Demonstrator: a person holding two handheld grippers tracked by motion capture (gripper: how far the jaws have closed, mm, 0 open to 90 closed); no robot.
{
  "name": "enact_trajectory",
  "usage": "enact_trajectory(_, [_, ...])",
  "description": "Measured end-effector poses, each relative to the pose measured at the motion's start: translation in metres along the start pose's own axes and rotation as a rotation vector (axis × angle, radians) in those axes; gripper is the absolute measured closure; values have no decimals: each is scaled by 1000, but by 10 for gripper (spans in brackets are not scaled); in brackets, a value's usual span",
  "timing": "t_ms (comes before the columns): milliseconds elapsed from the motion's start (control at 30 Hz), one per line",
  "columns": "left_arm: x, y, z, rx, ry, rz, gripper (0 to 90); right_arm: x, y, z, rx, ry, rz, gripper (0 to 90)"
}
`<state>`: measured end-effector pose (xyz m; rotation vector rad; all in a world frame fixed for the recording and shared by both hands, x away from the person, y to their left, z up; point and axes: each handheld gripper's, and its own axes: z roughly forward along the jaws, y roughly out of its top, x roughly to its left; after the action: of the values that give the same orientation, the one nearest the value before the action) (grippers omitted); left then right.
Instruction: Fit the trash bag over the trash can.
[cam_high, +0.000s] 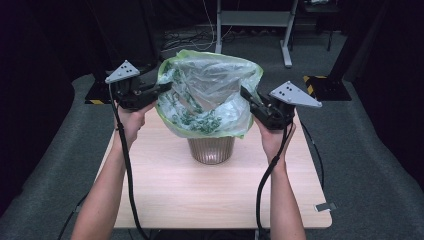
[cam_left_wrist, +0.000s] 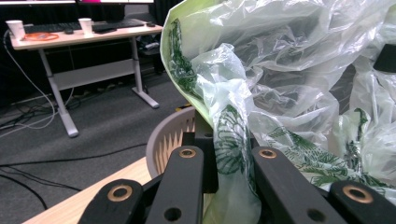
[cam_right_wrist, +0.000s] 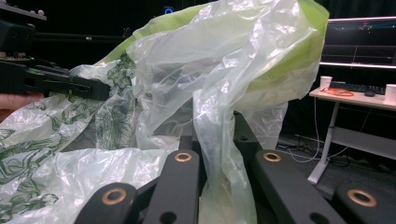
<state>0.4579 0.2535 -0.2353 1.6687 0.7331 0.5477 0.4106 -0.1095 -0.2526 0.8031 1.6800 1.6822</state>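
Note:
A thin clear plastic bag (cam_high: 207, 92) with a green leaf print and a green rim is spread open over a small ribbed bin (cam_high: 211, 150) at the middle of the wooden table (cam_high: 210, 200). My left gripper (cam_high: 167, 89) is shut on the bag's left edge, and in the left gripper view the film (cam_left_wrist: 231, 154) is pinched between the jaws just above the bin's rim (cam_left_wrist: 170, 133). My right gripper (cam_high: 244, 95) is shut on the bag's right edge (cam_right_wrist: 219, 158). Both hold the bag's mouth wide, above the bin. The far left gripper (cam_right_wrist: 51, 84) appears across the bag.
The bin stands near the table's back half; bare wood lies in front. Beyond the table are grey carpet, cables and a desk frame (cam_high: 255, 20). A desk with cups and a keyboard (cam_left_wrist: 84, 30) stands farther off. A small clip (cam_high: 325, 206) sticks from the table's right edge.

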Motion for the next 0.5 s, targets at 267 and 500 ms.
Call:
enact_trajectory(267, [10, 9, 4, -3, 13, -10, 867, -2, 9, 6, 1, 1, -2, 845])
enact_trajectory(500, [12, 21, 7, -14, 18, -6, 867, -1, 19, 8, -14, -4, -15, 844])
